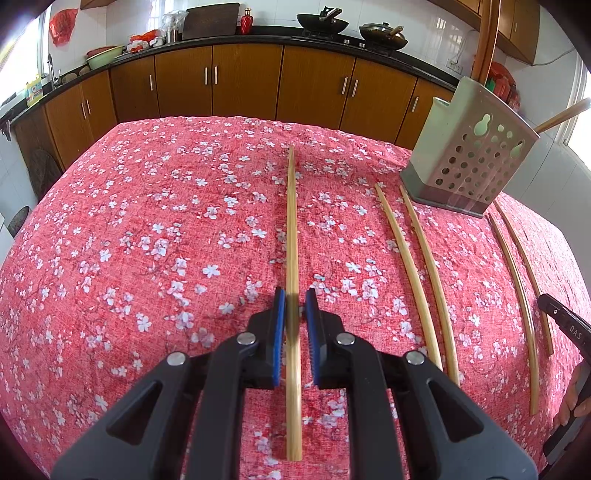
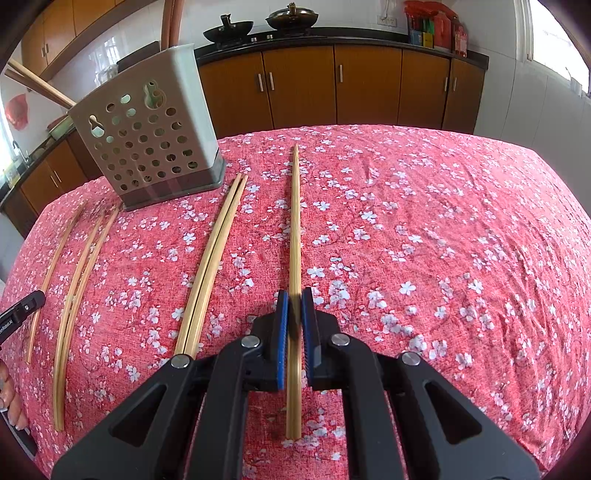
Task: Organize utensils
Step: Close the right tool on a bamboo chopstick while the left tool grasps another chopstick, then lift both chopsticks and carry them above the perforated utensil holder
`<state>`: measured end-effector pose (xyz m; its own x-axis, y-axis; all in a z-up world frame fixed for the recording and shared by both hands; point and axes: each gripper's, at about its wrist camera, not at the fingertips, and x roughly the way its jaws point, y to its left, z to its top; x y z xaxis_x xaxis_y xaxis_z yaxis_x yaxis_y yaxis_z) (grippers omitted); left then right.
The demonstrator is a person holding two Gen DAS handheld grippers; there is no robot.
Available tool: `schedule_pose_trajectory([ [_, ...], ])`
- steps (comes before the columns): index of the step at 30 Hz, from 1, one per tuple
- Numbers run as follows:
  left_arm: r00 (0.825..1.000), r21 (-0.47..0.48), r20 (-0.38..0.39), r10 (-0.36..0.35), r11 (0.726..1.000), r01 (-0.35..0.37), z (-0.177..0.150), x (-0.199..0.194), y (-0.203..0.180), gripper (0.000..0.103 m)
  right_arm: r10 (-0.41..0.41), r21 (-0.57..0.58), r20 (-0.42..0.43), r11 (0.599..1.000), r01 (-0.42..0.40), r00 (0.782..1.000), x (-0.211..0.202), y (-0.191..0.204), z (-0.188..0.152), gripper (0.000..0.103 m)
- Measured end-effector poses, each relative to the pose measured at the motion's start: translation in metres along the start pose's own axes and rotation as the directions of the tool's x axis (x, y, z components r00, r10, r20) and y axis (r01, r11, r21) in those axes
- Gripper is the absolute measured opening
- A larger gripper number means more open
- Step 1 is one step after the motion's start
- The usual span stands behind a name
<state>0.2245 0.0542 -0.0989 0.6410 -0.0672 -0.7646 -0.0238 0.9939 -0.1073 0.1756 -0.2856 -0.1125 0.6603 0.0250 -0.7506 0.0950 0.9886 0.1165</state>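
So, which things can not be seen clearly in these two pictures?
- Left wrist view: the left hand-held gripper blurs the chopstick between its pads, so contact is unclear.
- Right wrist view: the same at the right hand-held gripper and its chopstick.
- Both views: the holder walls hide its contents.
- Left wrist view: the picture's edge cuts off the person's hand.

The desk (image 1: 155, 206) is covered in a red cloth with white blossoms. Behind it runs a row of brown wood cabinets (image 1: 243, 79) with metal handles under a dark counter (image 1: 258, 31). Two woks (image 1: 322, 23) sit on the stove. White tiled walls (image 1: 122, 18) rise above; upper cabinets (image 1: 517, 26) hang at the side. Daylight enters through a window (image 2: 554, 33).
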Motion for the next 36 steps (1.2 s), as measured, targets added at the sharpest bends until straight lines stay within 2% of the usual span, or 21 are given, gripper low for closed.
schedule_pose_trajectory([
  [13,1.000,0.004,0.001,0.003,1.000,-0.003,0.000,0.001,-0.001,0.013,0.003,0.005,0.000,1.000,-0.003,1.000,0.000,0.000,0.001,0.009],
  [25,1.000,0.083,-0.009,0.019,0.996,-0.018,-0.021,-0.017,-0.008,0.014,0.014,0.021,0.000,1.000,-0.014,1.000,-0.006,-0.001,-0.004,0.008],
  [32,0.999,0.110,-0.017,0.039,0.993,-0.037,-0.024,-0.022,-0.011,0.008,0.009,-0.002,0.002,1.000,-0.009,1.000,-0.016,-0.002,-0.012,0.008],
  [36,1.000,0.104,0.013,0.024,0.994,-0.026,-0.024,-0.037,-0.009,0.008,0.016,0.002,0.047,1.000,-0.016,0.999,-0.034,-0.005,-0.015,0.008],
])
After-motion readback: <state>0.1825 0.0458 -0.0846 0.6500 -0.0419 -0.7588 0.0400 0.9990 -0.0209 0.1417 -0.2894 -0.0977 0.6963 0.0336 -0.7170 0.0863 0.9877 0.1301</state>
